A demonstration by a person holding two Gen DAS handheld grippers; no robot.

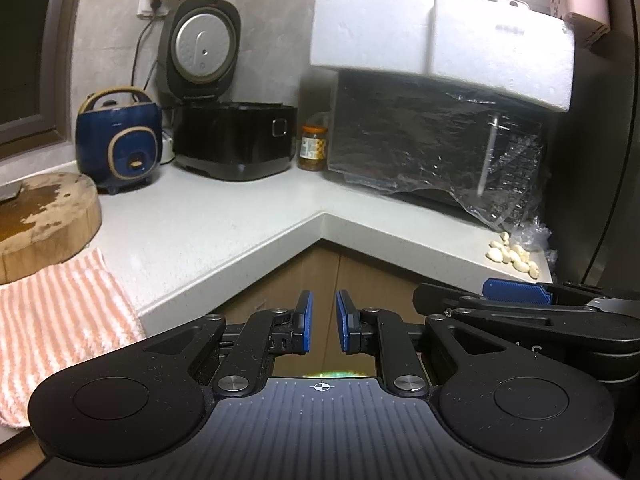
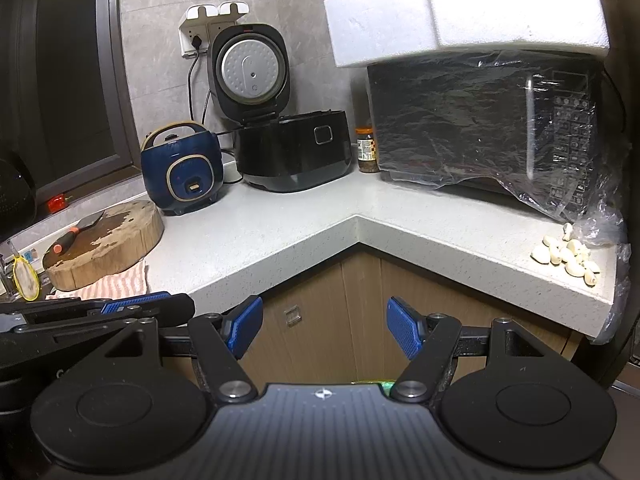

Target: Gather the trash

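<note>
My left gripper (image 1: 323,322) hangs in front of the counter's inner corner, its blue pads a narrow gap apart with nothing between them. My right gripper (image 2: 325,328) is wide open and empty, below the same corner in front of the cabinet doors. Each gripper shows at the edge of the other's view: the right one (image 1: 516,292) and the left one (image 2: 136,303). A clear plastic bag (image 2: 600,224) lies crumpled at the counter's right end beside loose garlic cloves (image 2: 568,256), which also show in the left wrist view (image 1: 512,255). A green-yellow thing (image 2: 370,383) peeks out below, mostly hidden.
On the white L-shaped counter (image 2: 280,232) stand a blue rice cooker (image 2: 182,168), an open black rice cooker (image 2: 292,152), a jar (image 2: 367,148), a plastic-wrapped microwave (image 2: 480,120) under foam boxes (image 2: 460,12), and a wooden chopping block (image 2: 104,244) with a knife (image 2: 76,230) on a striped towel (image 1: 52,320).
</note>
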